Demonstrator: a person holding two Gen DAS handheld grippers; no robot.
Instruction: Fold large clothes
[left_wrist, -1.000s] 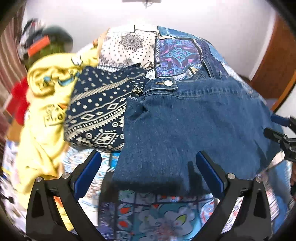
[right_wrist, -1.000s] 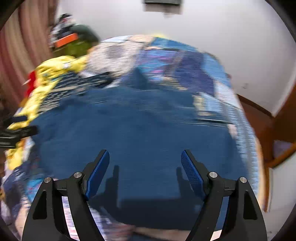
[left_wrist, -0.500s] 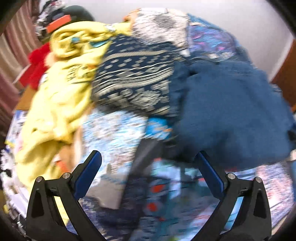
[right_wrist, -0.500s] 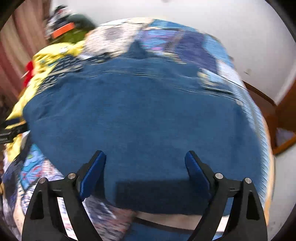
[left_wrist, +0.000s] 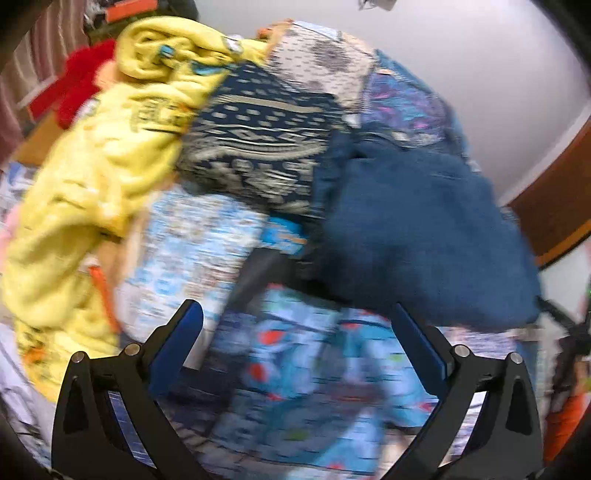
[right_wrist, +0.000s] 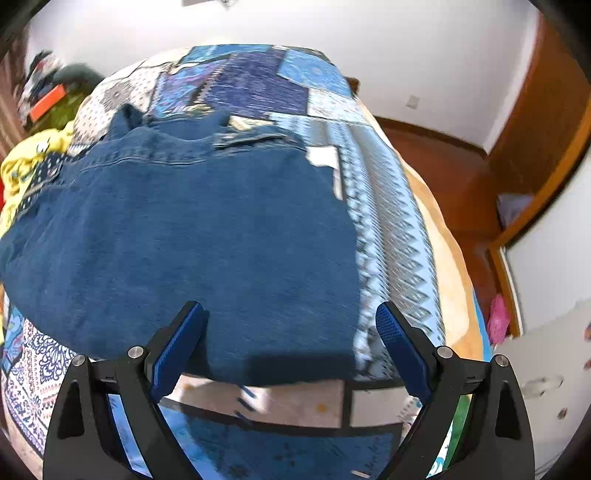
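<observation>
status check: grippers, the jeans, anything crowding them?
Left gripper open, empty. Right gripper open, jaws just widened, nothing gripped. Folded jeans flat on bedspread. Patterned garment and yellow garment alongside.

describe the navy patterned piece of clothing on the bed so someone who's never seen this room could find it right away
Start at the bed with the blue patchwork quilt. On it, a folded pair of jeans lies on one side and a heap of yellow clothing on the other. The navy patterned garment sits between them, touching both, and it alone is dark navy with cream bands of dots and zigzags.
</observation>
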